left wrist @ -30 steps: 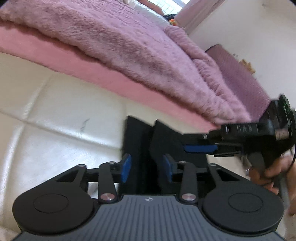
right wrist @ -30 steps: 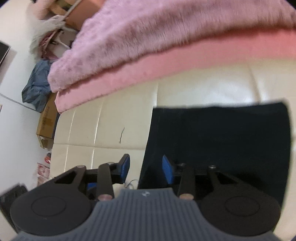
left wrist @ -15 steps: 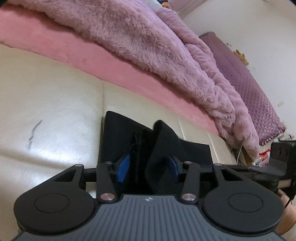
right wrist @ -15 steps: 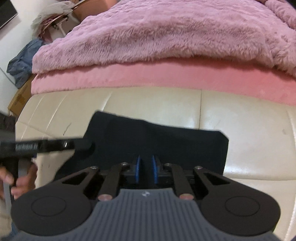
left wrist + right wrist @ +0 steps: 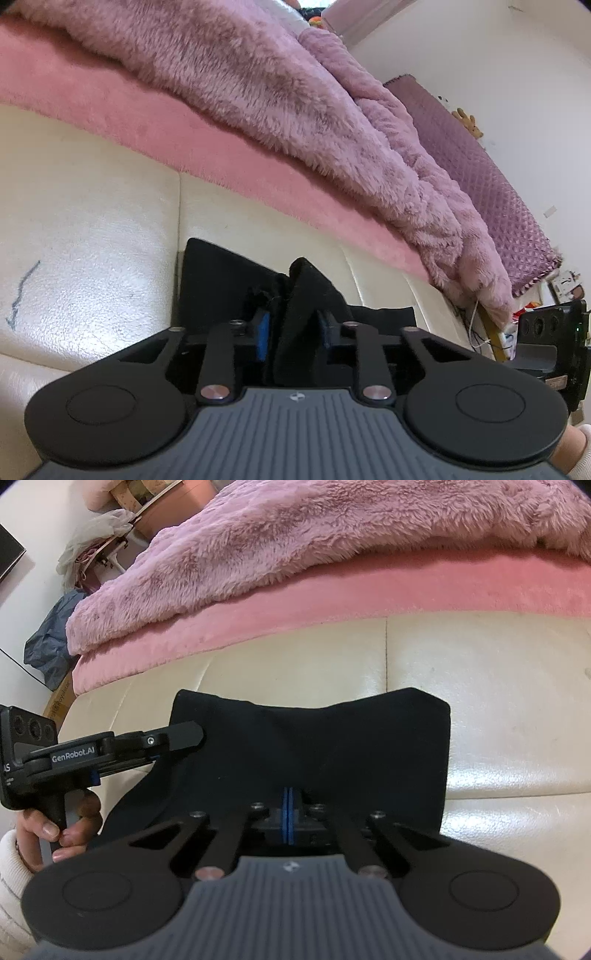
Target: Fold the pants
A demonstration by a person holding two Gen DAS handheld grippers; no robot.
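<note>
While the black pants (image 5: 332,746) lie already folded small on the cream cushion (image 5: 498,701), both grippers pinch their near edge: left gripper (image 5: 291,332) just closing, right gripper (image 5: 289,814) pressed together; another fold seems left.

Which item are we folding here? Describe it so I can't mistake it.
Find the cream leather cushion below the pink sheet and fuzzy purple blanket. The black pants lie partly folded on it. They are the only dark fabric there, flat and smooth, unlike the fluffy bedding.
</note>
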